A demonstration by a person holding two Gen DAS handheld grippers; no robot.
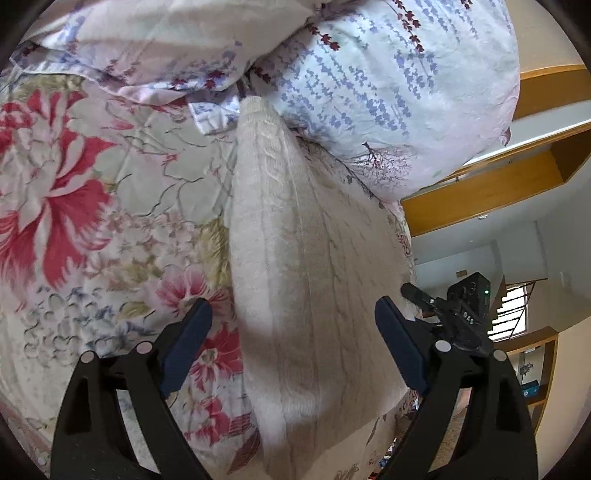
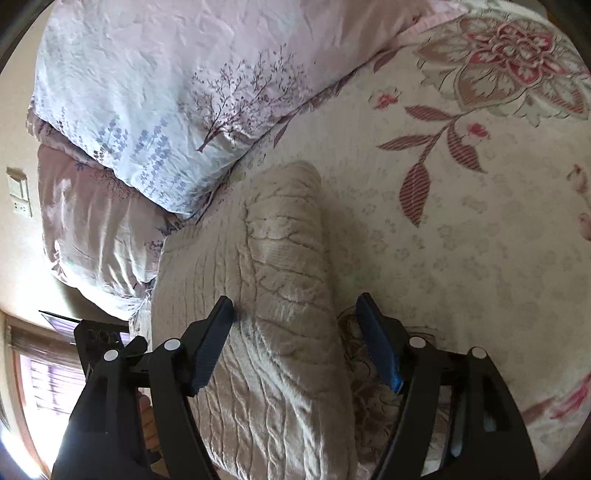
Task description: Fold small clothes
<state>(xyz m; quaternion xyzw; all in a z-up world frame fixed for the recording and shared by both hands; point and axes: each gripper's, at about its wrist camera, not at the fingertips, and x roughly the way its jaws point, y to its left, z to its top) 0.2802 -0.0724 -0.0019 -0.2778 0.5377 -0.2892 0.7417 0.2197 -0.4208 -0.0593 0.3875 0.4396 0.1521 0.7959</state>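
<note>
Left wrist view: a cream cable-knit sweater (image 1: 306,266) lies on the floral bedspread (image 1: 92,206), running from 6 o'clock up to a narrow ribbed end near 12 o'clock. That end sits at the edge of a pillow (image 1: 388,92) printed with lavender sprigs and a small tree. A second pillow (image 1: 147,33) lies at 11 o'clock. The left gripper (image 1: 293,347) is spread wide, its blue pads to either side of the knit; whether they touch it I cannot tell. Beside the right-hand finger at 4 o'clock, the black body of the other tool shows. Wooden shelves (image 1: 491,188) fill 2 to 3 o'clock.

Right wrist view: the same sweater (image 2: 273,302) runs from 6 o'clock up to the centre, a thick cabled fold on the right and a flatter ribbed panel on the left. The right gripper (image 2: 295,339) is also wide apart, the left pad over the knit, the right pad over the bedspread (image 2: 461,258) just beside the fold. A pillow (image 2: 166,92) lies from 10 to 12 o'clock, a second pillow (image 2: 92,229) at 9 o'clock. A wall switch (image 2: 18,192) sits at 9 o'clock, a window (image 2: 55,384) at 8 o'clock.
</note>
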